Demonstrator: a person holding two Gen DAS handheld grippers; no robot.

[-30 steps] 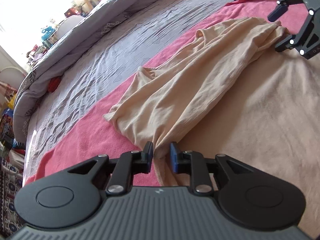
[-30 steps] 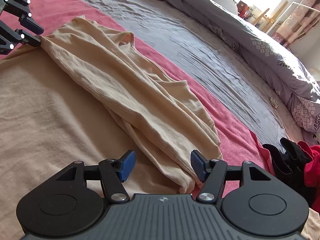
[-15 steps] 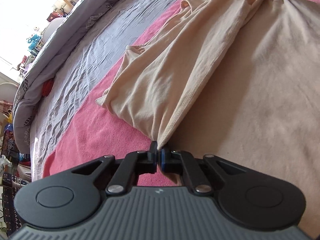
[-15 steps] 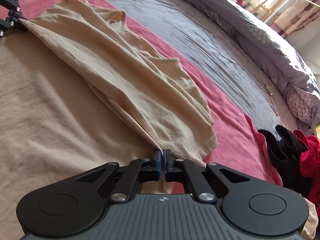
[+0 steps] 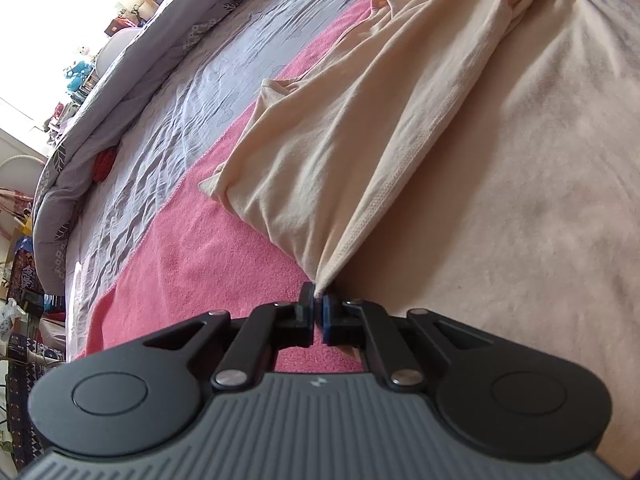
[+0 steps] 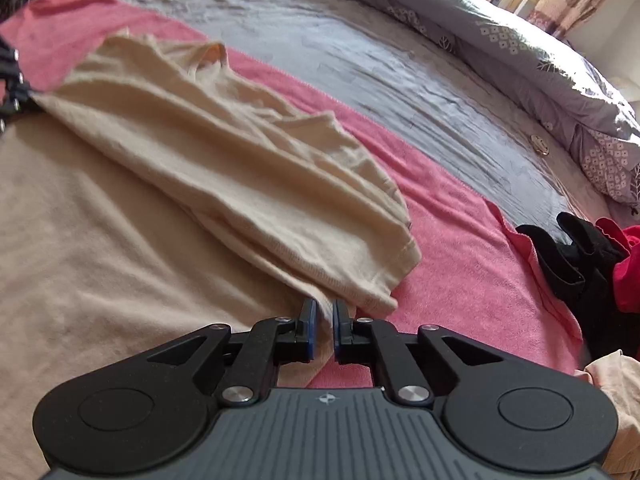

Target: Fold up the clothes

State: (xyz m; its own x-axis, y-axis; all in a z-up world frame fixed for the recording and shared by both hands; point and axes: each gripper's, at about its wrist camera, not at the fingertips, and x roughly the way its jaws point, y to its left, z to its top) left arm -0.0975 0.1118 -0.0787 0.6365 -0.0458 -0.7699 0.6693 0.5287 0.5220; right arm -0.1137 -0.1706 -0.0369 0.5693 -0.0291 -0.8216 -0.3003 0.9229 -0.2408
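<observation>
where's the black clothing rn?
Right wrist view, far right: black clothing lies on the pink towel edge beside a red garment.

The right gripper (image 6: pixel 322 322) pinches a corner of the cream garment (image 6: pixel 240 168).

Beige blanket (image 6: pixel 88 248) lies open; black clothes (image 6: pixel 576 256) (right side) crowd the edge.
</observation>
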